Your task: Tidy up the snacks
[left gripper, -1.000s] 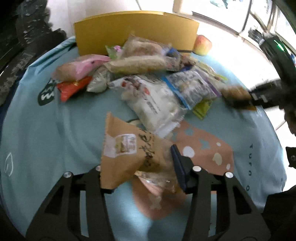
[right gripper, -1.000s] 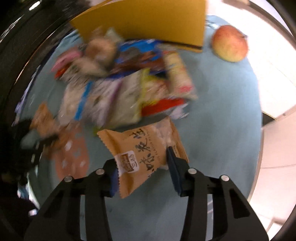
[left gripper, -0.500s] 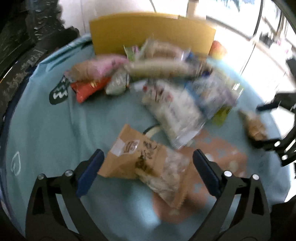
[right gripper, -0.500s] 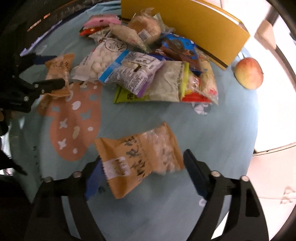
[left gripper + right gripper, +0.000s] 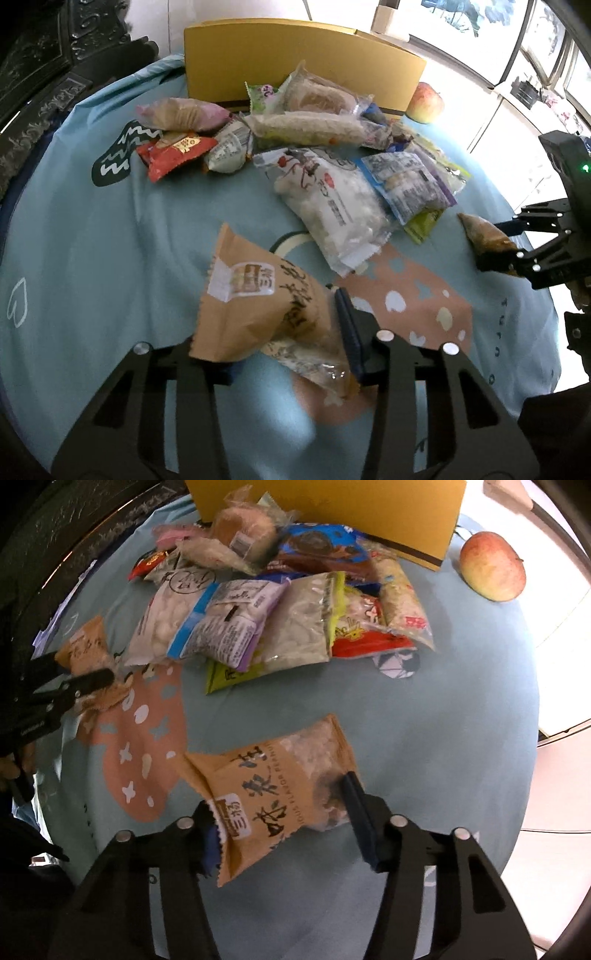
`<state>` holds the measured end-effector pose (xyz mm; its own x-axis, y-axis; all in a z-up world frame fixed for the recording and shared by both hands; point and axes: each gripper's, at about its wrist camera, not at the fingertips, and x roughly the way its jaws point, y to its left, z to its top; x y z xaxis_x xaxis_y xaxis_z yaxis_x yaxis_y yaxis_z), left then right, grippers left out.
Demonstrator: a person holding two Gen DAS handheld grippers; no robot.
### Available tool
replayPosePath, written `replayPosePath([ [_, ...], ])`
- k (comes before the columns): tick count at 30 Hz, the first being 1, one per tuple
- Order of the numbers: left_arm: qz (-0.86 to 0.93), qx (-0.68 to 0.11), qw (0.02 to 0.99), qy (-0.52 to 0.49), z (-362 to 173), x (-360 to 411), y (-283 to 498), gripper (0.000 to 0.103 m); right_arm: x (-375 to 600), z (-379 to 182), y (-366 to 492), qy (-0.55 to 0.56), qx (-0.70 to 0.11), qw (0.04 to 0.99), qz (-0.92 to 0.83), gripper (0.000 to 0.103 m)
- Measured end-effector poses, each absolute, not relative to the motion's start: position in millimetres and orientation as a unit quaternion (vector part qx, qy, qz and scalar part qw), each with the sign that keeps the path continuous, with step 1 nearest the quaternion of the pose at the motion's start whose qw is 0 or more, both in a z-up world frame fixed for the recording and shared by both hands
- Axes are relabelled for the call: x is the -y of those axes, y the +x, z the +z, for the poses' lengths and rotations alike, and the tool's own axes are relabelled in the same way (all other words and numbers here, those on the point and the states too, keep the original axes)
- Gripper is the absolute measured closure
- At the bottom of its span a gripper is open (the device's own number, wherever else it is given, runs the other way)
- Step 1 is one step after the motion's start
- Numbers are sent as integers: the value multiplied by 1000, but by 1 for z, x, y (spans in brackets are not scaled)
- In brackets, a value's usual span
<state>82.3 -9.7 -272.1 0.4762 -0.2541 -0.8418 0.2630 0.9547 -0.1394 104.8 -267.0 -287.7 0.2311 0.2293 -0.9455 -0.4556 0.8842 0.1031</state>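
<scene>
Two matching brown peanut packets are in play. One brown packet (image 5: 258, 306) sits tilted between the fingers of my left gripper (image 5: 280, 343), whose jaws are closing and pressing on it. The other brown packet (image 5: 280, 794) lies between the pads of my right gripper (image 5: 280, 823), which is also closing on it just above the blue cloth. Each gripper shows in the other view: the right gripper (image 5: 517, 243) with its packet (image 5: 484, 236), the left gripper (image 5: 74, 686) with its packet (image 5: 88, 650).
A pile of mixed snack bags (image 5: 332, 177) (image 5: 277, 609) lies mid-table before a yellow cardboard box (image 5: 295, 55) (image 5: 332, 509). An apple (image 5: 424, 101) (image 5: 493, 566) sits beside the box. An orange mushroom print (image 5: 413, 295) marks the blue tablecloth.
Both grippers held their packets, then opened wide and let them lie on the cloth, and now have closed on them again. The left packet stands tilted up again.
</scene>
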Motion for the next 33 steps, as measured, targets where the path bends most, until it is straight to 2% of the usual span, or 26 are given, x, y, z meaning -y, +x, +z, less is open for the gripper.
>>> replayPosePath([
  [6,-152,-483,863,-6,-261,6,76,66,270,-267,102,-74,-566,791,220,64],
  [15,-160,-452,878,-14,-230,3,69,66,293,-241,114,-11,-547,806,225,67],
  [19,-165,-431,887,-19,-212,2,66,66,297,-218,109,-9,-529,816,234,68],
  [22,-163,-441,882,-2,-214,3,69,66,290,-221,109,-27,-537,810,235,68],
  [23,-162,-449,879,-2,-218,1,70,66,286,-222,107,-44,-533,810,240,67],
  [25,-159,-462,873,-5,-229,0,70,66,272,-228,103,-77,-533,804,251,56],
  [26,-157,-470,869,-6,-235,0,69,66,263,-235,103,-99,-539,800,247,36],
  [27,-155,-479,864,-8,-242,0,68,66,255,-242,104,-125,-538,799,236,31],
  [29,-154,-490,858,-14,-251,-1,67,66,247,-261,110,-152,-554,789,221,30],
  [33,-151,-502,852,-20,-262,-4,65,65,248,-289,121,-95,-599,758,240,26],
])
